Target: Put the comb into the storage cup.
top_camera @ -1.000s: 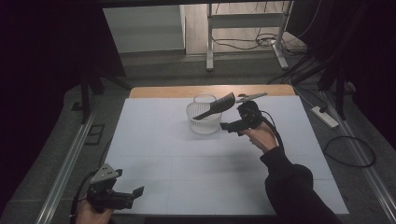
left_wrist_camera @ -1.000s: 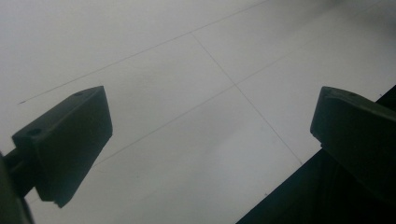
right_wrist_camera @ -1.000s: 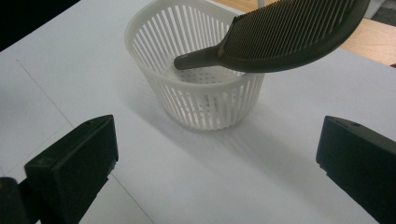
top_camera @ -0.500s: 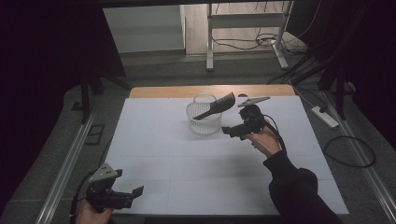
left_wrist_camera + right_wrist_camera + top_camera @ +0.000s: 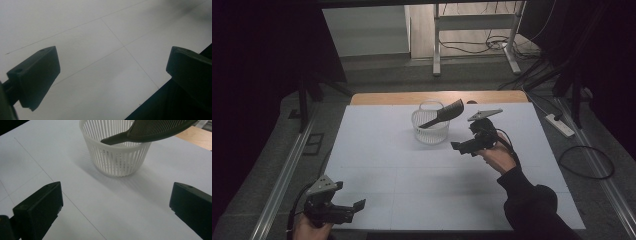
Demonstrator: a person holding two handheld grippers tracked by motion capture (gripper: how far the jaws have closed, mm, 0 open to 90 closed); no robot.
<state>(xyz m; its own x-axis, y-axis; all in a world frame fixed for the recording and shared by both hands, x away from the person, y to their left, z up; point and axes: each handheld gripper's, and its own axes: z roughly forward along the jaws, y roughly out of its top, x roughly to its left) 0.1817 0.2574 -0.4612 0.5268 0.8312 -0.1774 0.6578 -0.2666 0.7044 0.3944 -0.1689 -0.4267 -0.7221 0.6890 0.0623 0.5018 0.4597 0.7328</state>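
Jaws spread wide on both, nothing between them. Right gripper [image 5: 464, 148] hanging over the worktop [image 5: 377, 150], aimed at the basket [image 5: 117, 157] just ahead, apart from it. Comb [image 5: 152, 131] propped across the basket rim, handle inside. Left gripper [image 5: 343, 212] low at the near worktop edge, far from the basket.

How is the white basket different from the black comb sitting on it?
The basket is white; the comb is black. The basket is round and stands upright on the table; the comb is long, thin and lies tilted across the basket's rim. The basket's wall is made of slats with open gaps; the comb has a row of fine teeth along one edge. Neither is held by the right gripper, whose jaws stand open beside them.
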